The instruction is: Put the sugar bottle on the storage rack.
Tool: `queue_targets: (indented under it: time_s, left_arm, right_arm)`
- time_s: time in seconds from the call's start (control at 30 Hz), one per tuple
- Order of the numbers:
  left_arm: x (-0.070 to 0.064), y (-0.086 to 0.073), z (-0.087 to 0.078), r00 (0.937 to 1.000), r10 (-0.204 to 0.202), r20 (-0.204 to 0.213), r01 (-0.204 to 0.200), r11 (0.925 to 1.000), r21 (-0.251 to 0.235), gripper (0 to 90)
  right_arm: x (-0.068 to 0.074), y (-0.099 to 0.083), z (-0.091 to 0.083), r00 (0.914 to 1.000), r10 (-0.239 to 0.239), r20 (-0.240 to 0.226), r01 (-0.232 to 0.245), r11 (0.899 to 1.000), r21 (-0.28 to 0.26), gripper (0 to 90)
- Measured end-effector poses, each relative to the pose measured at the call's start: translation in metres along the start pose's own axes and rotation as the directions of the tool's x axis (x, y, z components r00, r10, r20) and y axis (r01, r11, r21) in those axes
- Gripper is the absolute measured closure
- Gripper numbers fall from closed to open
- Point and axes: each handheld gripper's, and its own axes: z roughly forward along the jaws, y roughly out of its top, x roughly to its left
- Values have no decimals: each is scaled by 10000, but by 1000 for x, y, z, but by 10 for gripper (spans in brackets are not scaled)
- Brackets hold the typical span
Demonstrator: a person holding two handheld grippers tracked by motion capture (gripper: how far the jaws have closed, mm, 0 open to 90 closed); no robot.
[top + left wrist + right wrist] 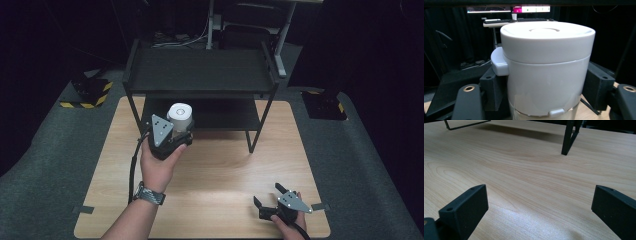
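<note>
Black claws (175, 131) w/ grey triangular plates, black cable, metal wristwatch (149, 194)

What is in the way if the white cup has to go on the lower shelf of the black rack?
Nothing visible. The left claw holds the white cup right at the front of the black rack, and the lower shelf behind it looks bare. The rack's front legs stand off to each side.

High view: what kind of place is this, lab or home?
Most likely a lab or recording workspace: a wooden table on grey carpet, hazard-striped floor bases, and a desk with keyboard and monitor behind. The left tool holds a white lidded container.
</note>
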Motion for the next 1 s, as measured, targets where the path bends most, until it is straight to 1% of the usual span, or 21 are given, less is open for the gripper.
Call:
queue_targets:
  time_s: [0.07,0.1,0.13,0.23,0.3,0.33,0.37,0.4,0.5,0.53,0.6,0.7,0.87,1.0]
  left_arm:
    - [2,2,6,10000,-84,-51,85,10000,43,297]
    - [3,3,13,9998,-144,-148,146,9998,94,296]
    - [3,3,13,9998,-144,-148,146,9998,94,297]
    - [5,4,23,9994,-51,-345,54,9999,111,296]
    - [8,4,30,9988,-170,-465,176,9998,123,296]
    - [9,5,34,9984,-148,-545,156,9998,142,296]
    - [9,5,34,9984,-148,-545,156,9998,142,296]
    - [11,6,39,9980,-145,-608,155,9998,156,296]
    - [13,8,47,9973,-135,-716,146,9998,148,296]
    - [13,8,47,9973,-135,-716,146,9998,148,296]
    - [13,8,52,9970,-177,-751,190,9997,166,296]
    - [12,8,59,9964,-112,-838,130,9997,208,296]
    - [11,5,68,9959,-196,-886,223,9993,305,296]
    - [10,3,71,9957,-210,-901,243,9991,355,296]
  right_arm:
    - [0,0,0,10000,-7,-18,7,10000,-8,8]
    - [0,0,0,10000,-15,-25,15,10000,-11,8]
    - [0,0,0,10000,-15,-25,15,10000,-11,8]
    - [0,0,0,10000,-30,-37,30,10000,-20,7]
    - [-1,-1,0,10000,-37,-49,37,10000,-30,8]
    - [-1,-1,0,10000,-41,-52,41,10000,-32,8]
    - [-1,-1,0,10000,-39,-52,39,10000,-34,7]
    - [-1,-1,0,10000,-41,-52,41,10000,-37,8]
    - [0,-1,-1,10000,-60,-61,60,10000,-42,7]
    - [0,-1,-1,10000,-60,-61,60,10000,-42,7]
    - [-1,-1,-1,10000,-63,-72,62,10000,-48,7]
    - [-1,-1,-1,10000,-59,-77,58,10000,-71,7]
    - [-1,-2,-1,9999,-65,-78,65,9999,-97,8]
    - [0,-2,-1,10000,-70,-66,69,9999,-109,7]
